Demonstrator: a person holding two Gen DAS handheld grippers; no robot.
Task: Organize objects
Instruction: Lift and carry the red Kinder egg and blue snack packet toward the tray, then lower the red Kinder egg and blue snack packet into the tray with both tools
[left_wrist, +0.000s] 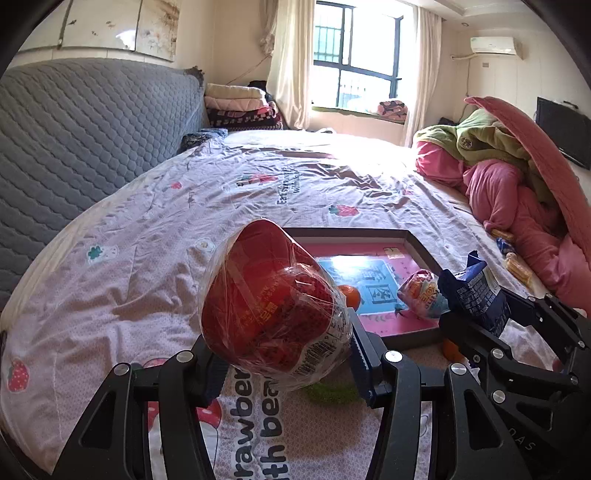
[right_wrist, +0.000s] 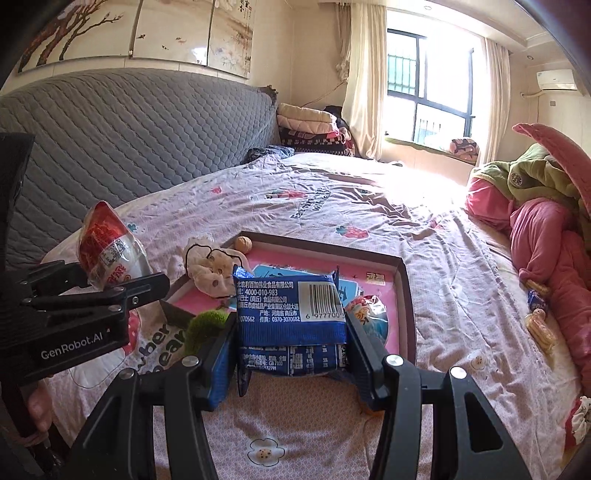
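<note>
Black tongs (right_wrist: 291, 354) with silver screws, blue pads, white "GenRobot.AI" lettering.

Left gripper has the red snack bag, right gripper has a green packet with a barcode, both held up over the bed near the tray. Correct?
One thing is off: the packet in the right gripper is blue, not green, as the right wrist view shows. The rest holds: the left gripper grips the red snack bag, both over the bed near the tray.

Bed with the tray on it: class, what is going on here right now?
A person is tidying snacks on a bed, with tongs in each hand. The left tongs grip a red snack in clear plastic wrap, held above the pink printed sheet. The right tongs grip a blue foil packet with a barcode in front of the dark-framed pink tray, which holds other small items.
</note>
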